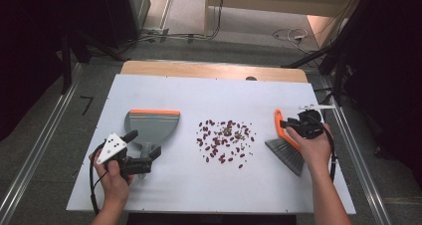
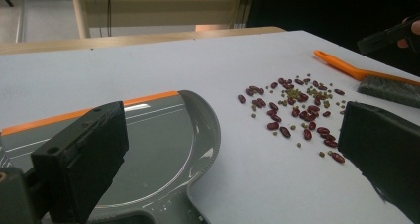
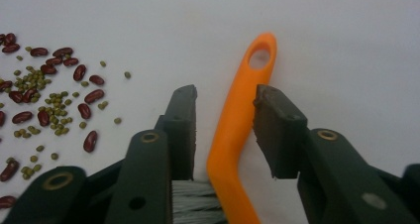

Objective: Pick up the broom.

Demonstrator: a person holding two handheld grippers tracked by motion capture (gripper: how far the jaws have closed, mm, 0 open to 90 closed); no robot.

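A white table (image 1: 214, 93) has a bare wooden strip (image 1: 214, 69) along its far edge. Beyond it lies grey floor (image 1: 239, 41) with loose cables (image 1: 288, 35); a metal rail (image 1: 30, 160) runs along the left side.

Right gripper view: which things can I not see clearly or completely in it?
- Brush: its grey bristles are cut off by the bottom edge and partly covered by the right hand-held gripper.
- Whether the pads press the orange handle: cannot be decided; small gaps seem to remain.
- Beans: the pile is cut off by the left edge.
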